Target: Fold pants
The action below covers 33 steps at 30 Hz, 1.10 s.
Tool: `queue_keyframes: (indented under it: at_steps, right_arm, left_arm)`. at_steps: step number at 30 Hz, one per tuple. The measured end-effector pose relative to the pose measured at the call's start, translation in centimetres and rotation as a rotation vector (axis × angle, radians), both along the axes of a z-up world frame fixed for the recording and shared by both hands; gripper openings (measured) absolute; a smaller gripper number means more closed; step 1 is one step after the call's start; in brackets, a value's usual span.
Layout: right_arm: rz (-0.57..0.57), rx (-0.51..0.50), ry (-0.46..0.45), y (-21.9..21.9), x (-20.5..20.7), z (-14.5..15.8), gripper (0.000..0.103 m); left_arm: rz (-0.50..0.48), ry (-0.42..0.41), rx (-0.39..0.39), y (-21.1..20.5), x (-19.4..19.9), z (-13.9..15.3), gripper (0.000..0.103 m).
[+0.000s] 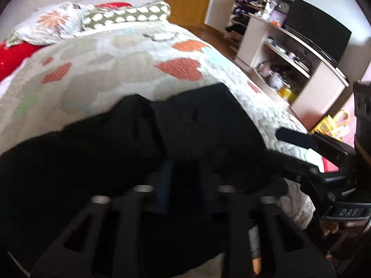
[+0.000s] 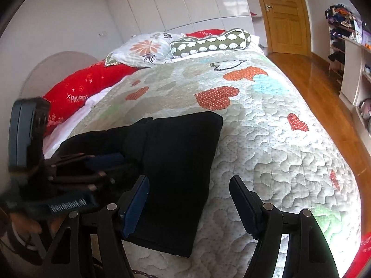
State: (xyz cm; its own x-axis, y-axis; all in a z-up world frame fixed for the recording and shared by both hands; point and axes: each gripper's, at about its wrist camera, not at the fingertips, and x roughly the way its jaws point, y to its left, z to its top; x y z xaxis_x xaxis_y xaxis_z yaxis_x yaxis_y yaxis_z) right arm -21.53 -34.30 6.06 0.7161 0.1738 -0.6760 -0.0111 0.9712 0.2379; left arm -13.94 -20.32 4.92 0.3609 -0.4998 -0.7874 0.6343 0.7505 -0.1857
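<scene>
The black pants [image 2: 171, 173] lie folded on the quilted bed [image 2: 266, 139], where the right gripper [image 2: 189, 199] hangs wide open and empty over their near edge while the left gripper [image 2: 104, 162] rests on the cloth, its grip impossible to tell.

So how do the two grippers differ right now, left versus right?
The right gripper is open, jaws wide apart above the quilt, holding nothing. The left gripper is down on the black pants, fingers close together; whether it grips fabric is unclear. Both sit at the pants' near end.
</scene>
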Motion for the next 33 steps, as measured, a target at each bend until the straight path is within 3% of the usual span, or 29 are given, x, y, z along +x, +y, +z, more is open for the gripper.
queue_keyframes:
  at_steps: [3, 8, 13, 19, 24, 33]
  right_arm:
    - [0.006, 0.005, -0.016, -0.4, -0.2, 0.5, 0.07]
    - [0.042, -0.017, -0.051, 0.9, 0.0, 1.7, 0.07]
    - [0.045, -0.07, -0.024, 2.9, 2.4, 0.8, 0.07]
    - [0.025, -0.185, 0.083, 4.5, 4.7, -2.3, 0.07]
    - [0.016, -0.224, 0.062, 4.6, 4.0, -1.3, 0.07]
    - [0.014, -0.241, 0.016, 5.2, 2.8, 1.3, 0.07]
  left_arm:
    - [0.015, 0.005, -0.033, 1.0, 0.0, 0.7, 0.008]
    - [0.063, -0.045, -0.07, 4.0, -0.6, 3.1, 0.008]
    - [0.11, -0.007, -0.019, 4.3, 0.1, 0.8, 0.008]
    - [0.157, 0.003, -0.043, 4.4, 0.2, 0.0, 0.01]
    - [0.185, -0.011, -0.061, 5.2, -0.2, 0.8, 0.017]
    - [0.254, -0.093, -0.036, 7.6, -1.0, 2.4, 0.017]
